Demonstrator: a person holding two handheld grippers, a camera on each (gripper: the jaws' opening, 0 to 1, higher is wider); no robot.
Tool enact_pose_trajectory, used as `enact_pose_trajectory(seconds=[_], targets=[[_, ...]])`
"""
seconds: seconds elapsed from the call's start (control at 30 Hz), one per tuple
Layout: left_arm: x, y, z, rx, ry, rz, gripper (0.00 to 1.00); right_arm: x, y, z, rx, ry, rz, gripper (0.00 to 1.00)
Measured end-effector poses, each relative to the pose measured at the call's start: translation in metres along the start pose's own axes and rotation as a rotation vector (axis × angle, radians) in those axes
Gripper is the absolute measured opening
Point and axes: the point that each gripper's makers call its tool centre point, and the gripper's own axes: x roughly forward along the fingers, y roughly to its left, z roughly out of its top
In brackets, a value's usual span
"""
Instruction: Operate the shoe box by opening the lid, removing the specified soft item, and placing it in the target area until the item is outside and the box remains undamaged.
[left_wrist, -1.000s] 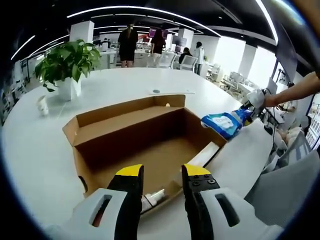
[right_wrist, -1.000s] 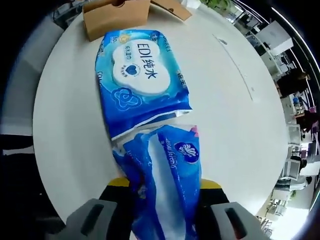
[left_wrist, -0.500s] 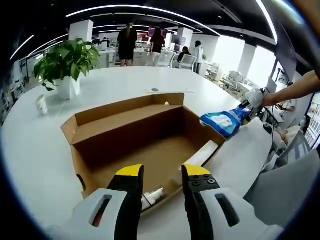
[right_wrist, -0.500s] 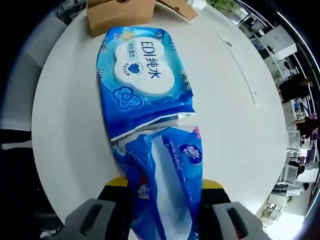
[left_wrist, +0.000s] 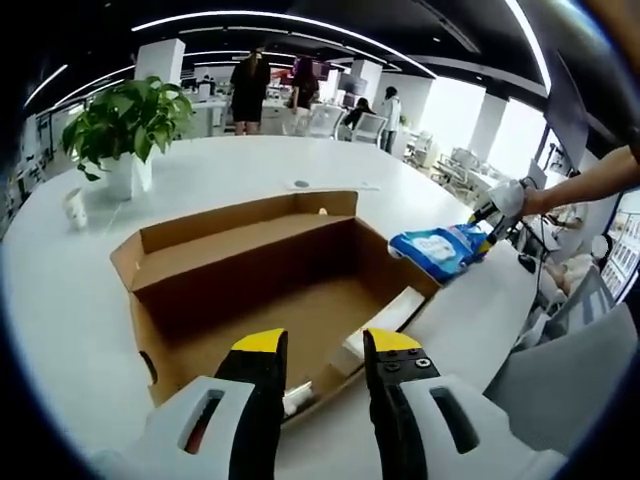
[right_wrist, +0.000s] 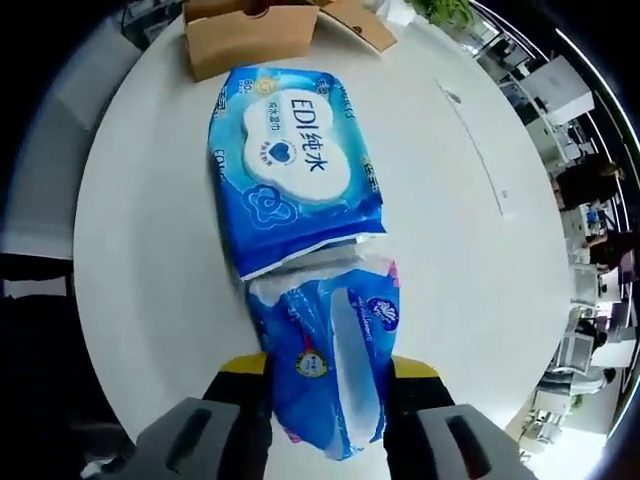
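The open cardboard shoe box (left_wrist: 250, 270) lies on the round white table (left_wrist: 230, 165) in the left gripper view. A white tube (left_wrist: 303, 397) and a flat white piece (left_wrist: 385, 318) lie inside it. My left gripper (left_wrist: 325, 345) stands open above the box's near edge, holding nothing. In the right gripper view, my right gripper (right_wrist: 330, 365) is shut on a blue soft tissue pack (right_wrist: 335, 370), with a blue wet-wipes pack (right_wrist: 295, 170) joined to its far end. In the left gripper view these blue packs (left_wrist: 438, 250) sit low over the table beside the box's right corner.
A potted plant (left_wrist: 125, 120) and a small white cup (left_wrist: 73, 208) stand at the table's far left. The table edge runs close on the right, with a grey chair (left_wrist: 565, 380) beyond. People stand far behind (left_wrist: 245, 90). The box corner (right_wrist: 250, 35) shows beyond the packs.
The right gripper has brought the blue packs a little lower and closer to the box's right corner. The left view has shifted slightly; the left jaws stay open.
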Motion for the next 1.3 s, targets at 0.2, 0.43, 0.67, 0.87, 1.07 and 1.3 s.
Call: enact_pose_trajectory(seconds=[0.2, 0.43, 0.67, 0.87, 1.07, 1.3], targets=[[-0.002, -0.005, -0.001, 0.006, 0.000, -0.011, 0.30, -0.003, -0.002, 0.001, -0.053, 0.035, -0.067, 0.43], [-0.002, -0.013, 0.004, -0.002, -0.017, -0.038, 0.30, -0.022, -0.005, 0.003, 0.134, -0.022, -0.121, 0.42], [0.002, -0.027, 0.007, 0.009, -0.022, -0.087, 0.30, -0.043, -0.004, 0.003, 0.298, -0.074, -0.166, 0.43], [0.003, -0.037, 0.006, 0.038, -0.018, -0.117, 0.30, -0.050, 0.004, 0.000, 0.336, -0.067, -0.183, 0.43], [0.005, -0.043, 0.008, 0.035, -0.024, -0.142, 0.30, -0.057, 0.014, 0.001, 0.372, -0.072, -0.195, 0.43], [0.006, -0.046, 0.008, 0.031, -0.027, -0.154, 0.30, -0.066, 0.020, 0.003, 0.498, -0.120, -0.214, 0.43]])
